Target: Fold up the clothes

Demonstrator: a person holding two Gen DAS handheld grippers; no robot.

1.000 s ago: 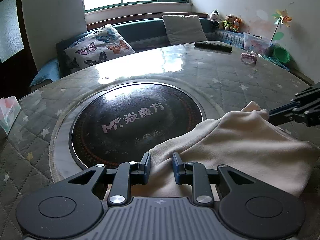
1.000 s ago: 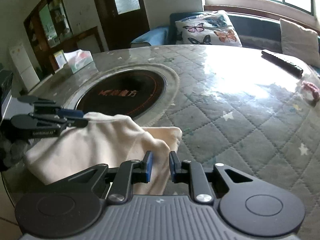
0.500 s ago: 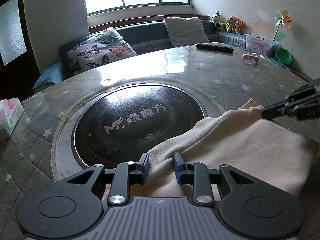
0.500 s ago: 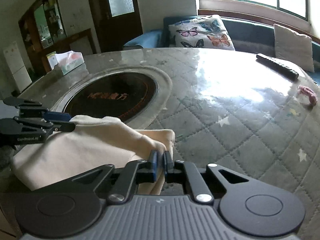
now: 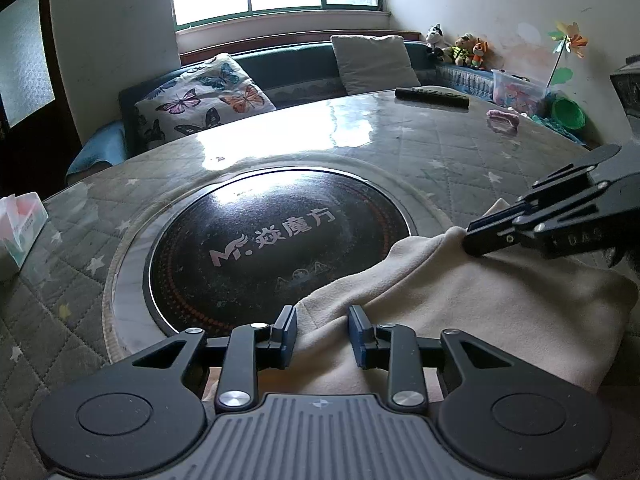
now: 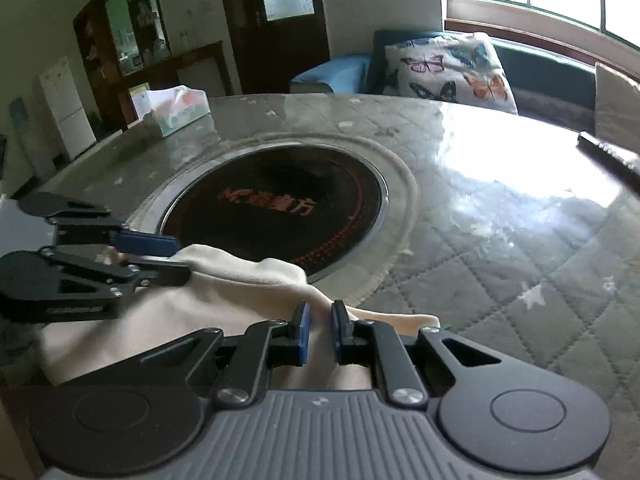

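So the cream garment [image 5: 472,304] is lying bunched up on the near edge of the round bench [image 5: 400,148], with its far edge spilling a little onto the black round cooktop [image 5: 276,240] set in the middle. It's folded over on itself, kind of a lumpy pad, not flat.

Left gripper [image 5: 322,330]: the blue-padded fingers [image 5: 289,330] stand a bit apart with a ridge of the fabric running up between them. There's a gap on each side of the cloth in the left wrist view, so the pads aren't actually squeezing it, and the jaws have just been easing wider. Same story in the right wrist view, where it comes in from the left [image 6: 176,256] with one finger above the cloth edge and one below.

Right gripper [image 6: 320,330]: the fingers are pulled in narrow and pinch a fold of the garment right at its upper right corner, fabric filling the slot between the pads. Those jaws have just been closing on it. In the left view it sits at the far right [image 5: 474,240], tips dug into a raised hump of cloth.

Other stuff on the bench: a remote [image 5: 432,97] and a small pink thing [image 5: 502,118] at the far side, a tissue box [image 6: 178,112] off to the left. A butterfly pillow [image 5: 200,96] sits on the sofa behind.
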